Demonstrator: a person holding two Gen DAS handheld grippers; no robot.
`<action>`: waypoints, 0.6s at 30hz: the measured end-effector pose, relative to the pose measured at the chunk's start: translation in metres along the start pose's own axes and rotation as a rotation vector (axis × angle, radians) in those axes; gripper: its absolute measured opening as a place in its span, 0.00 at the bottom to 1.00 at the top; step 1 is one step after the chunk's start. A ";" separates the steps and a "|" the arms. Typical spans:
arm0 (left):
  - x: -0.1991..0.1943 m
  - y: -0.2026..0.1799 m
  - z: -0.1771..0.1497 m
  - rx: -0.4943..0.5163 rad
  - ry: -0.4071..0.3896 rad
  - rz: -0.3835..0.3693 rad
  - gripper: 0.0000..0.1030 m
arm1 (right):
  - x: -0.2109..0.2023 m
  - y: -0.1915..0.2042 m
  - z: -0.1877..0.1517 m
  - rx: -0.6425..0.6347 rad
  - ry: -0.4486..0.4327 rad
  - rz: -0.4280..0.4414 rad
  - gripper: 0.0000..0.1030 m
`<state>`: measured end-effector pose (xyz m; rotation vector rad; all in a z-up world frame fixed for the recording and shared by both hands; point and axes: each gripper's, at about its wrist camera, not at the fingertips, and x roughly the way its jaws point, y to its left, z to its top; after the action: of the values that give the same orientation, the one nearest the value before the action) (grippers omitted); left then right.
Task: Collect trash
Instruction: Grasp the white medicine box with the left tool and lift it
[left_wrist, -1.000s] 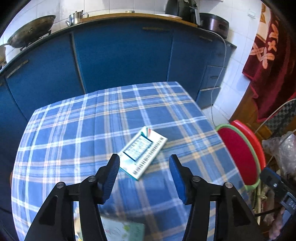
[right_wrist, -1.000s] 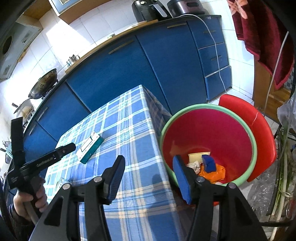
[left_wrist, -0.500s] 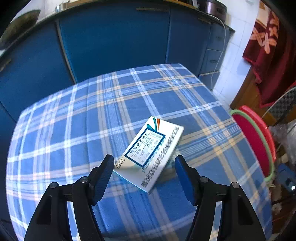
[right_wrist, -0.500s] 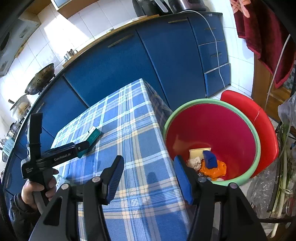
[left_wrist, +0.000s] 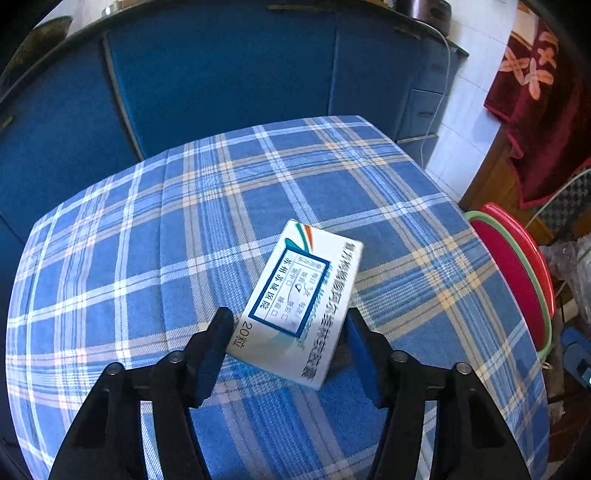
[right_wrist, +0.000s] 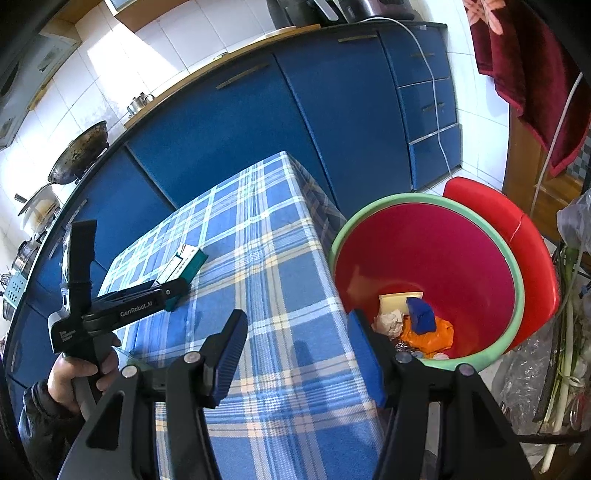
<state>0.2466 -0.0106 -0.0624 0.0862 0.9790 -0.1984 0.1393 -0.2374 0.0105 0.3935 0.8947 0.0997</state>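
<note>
The left gripper (left_wrist: 286, 336), jaws spread, has closed in to straddle the white-and-teal cardboard medicine box (left_wrist: 299, 299) at lower centre, ready to pinch.

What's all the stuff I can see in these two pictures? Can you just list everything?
Medicine box: one, white and teal, on the table between the left fingers.
Table: one, blue plaid cloth.
Bin: one, red with green rim, beside the table.
Trash: several pieces, orange, blue, white, inside the bin.
Cabinets: blue, behind the table.
Wok: one, dark, on the counter.
Left gripper: black, open around the box.
Right gripper: black, open, empty.
</note>
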 end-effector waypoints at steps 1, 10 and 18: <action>-0.001 -0.001 -0.001 0.003 -0.005 -0.001 0.57 | 0.000 0.000 0.000 -0.001 -0.001 0.000 0.58; -0.038 0.002 -0.007 -0.034 -0.094 -0.022 0.52 | -0.003 0.008 -0.002 -0.015 -0.006 0.019 0.58; -0.091 0.012 -0.027 -0.112 -0.179 -0.026 0.51 | -0.007 0.024 -0.009 -0.049 -0.006 0.055 0.58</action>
<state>0.1778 0.0173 -0.0025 -0.0458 0.8114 -0.1717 0.1297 -0.2147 0.0196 0.3724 0.8741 0.1702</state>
